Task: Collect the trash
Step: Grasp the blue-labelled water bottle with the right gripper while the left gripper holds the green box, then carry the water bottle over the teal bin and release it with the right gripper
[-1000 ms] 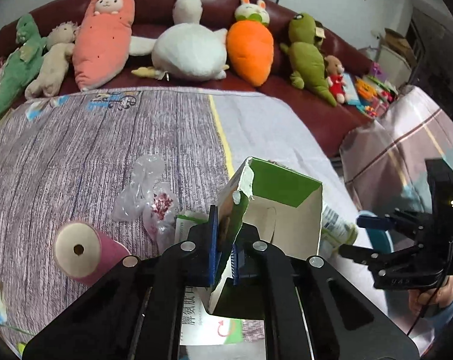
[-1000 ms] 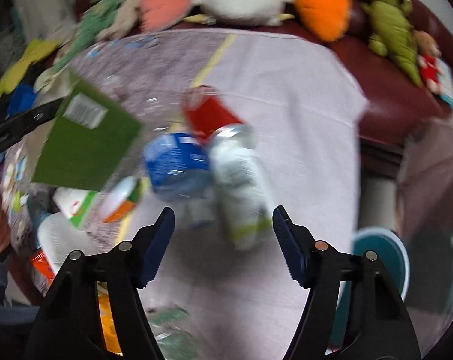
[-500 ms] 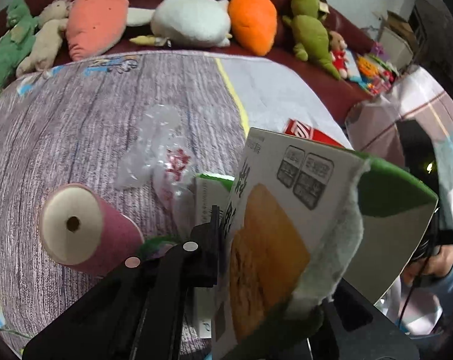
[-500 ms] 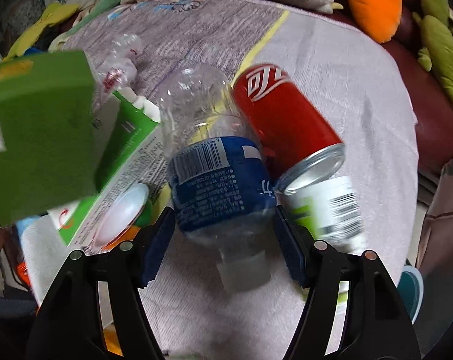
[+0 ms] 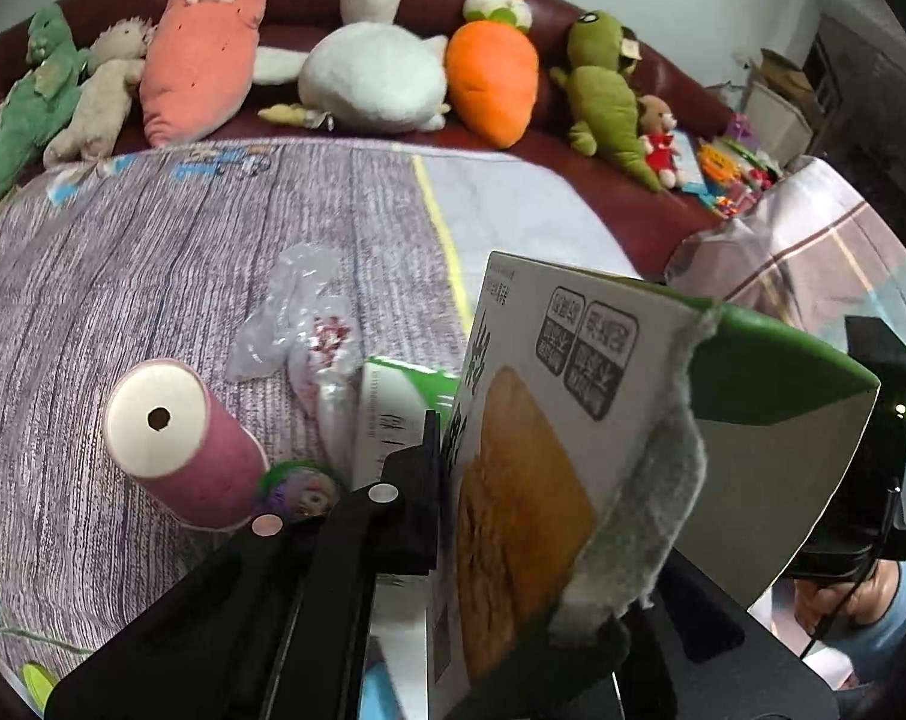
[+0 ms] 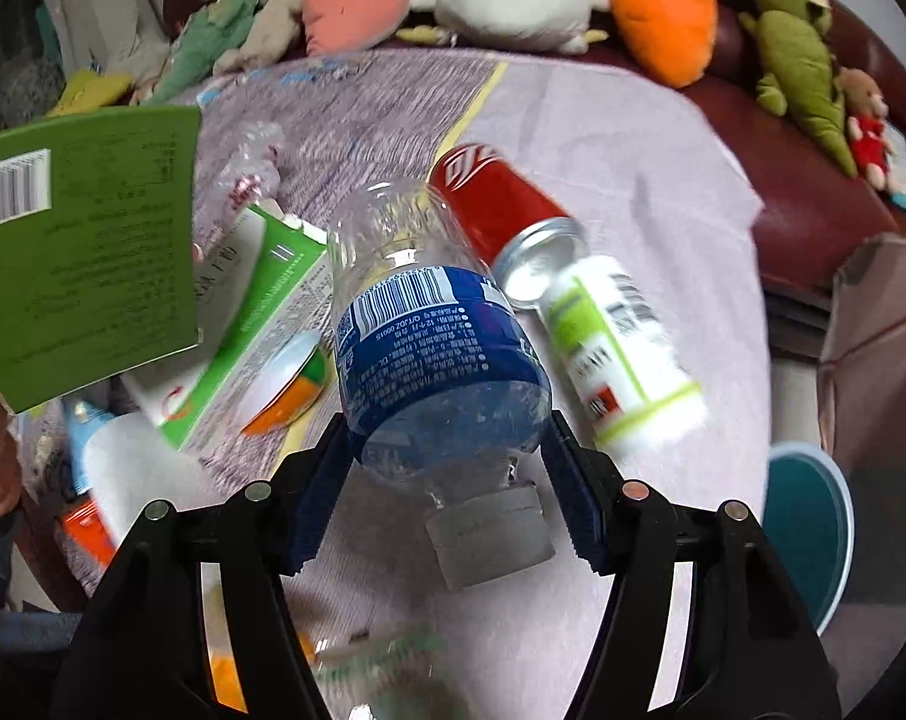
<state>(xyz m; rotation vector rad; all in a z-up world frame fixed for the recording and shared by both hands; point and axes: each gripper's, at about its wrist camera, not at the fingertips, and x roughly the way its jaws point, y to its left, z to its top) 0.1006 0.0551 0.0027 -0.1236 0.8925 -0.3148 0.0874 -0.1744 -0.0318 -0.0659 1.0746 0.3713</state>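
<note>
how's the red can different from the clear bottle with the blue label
The red can is opaque metal; the clear bottle is see-through plastic with a blue label. The can lies free on the cloth, while the bottle sits between the right tool's pads. The bottle's cap end points at the camera, as does the can's silver end. Both lie on their sides.

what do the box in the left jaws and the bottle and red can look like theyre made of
Box: printed paperboard, judging by its fuzzy grey torn edge. Bottle: clear thin plastic, see-through, with a glossy blue label. Red can: likely aluminium, with a bare silvery rim.
</note>
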